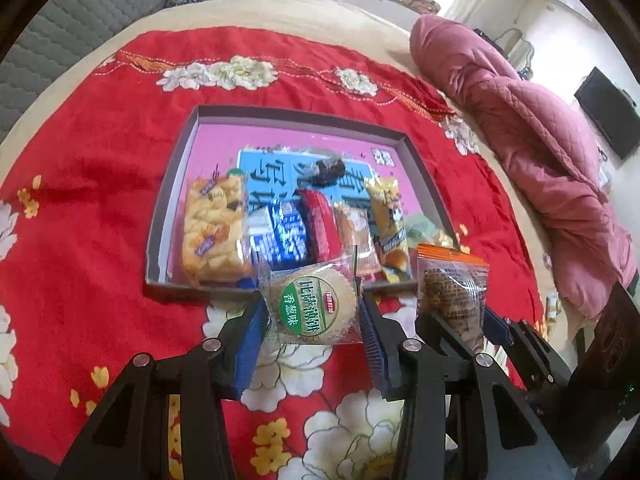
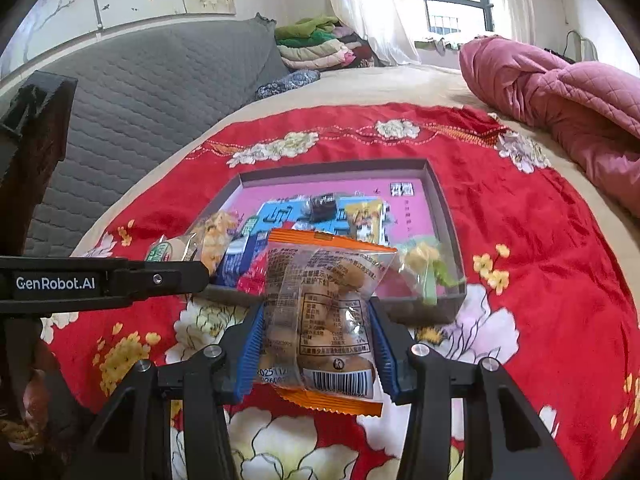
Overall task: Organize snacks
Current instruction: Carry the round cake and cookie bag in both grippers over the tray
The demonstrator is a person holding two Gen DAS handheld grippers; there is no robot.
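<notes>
Over a red floral cloth [image 1: 92, 200] with open room left and right of the shallow box [image 1: 424, 160], the left gripper [image 1: 312, 320] is clamping a round cracker packet [image 1: 310, 306] just short of the box's near rim. Alongside, the right gripper [image 2: 316, 344] is pinching an orange-edged clear snack bag [image 2: 320, 312] (its small print is unreadable). Only the right view is showing a pale green-and-yellow packet [image 2: 426, 268] in the box's near right corner. Other snacks are crowding the box's near side.
</notes>
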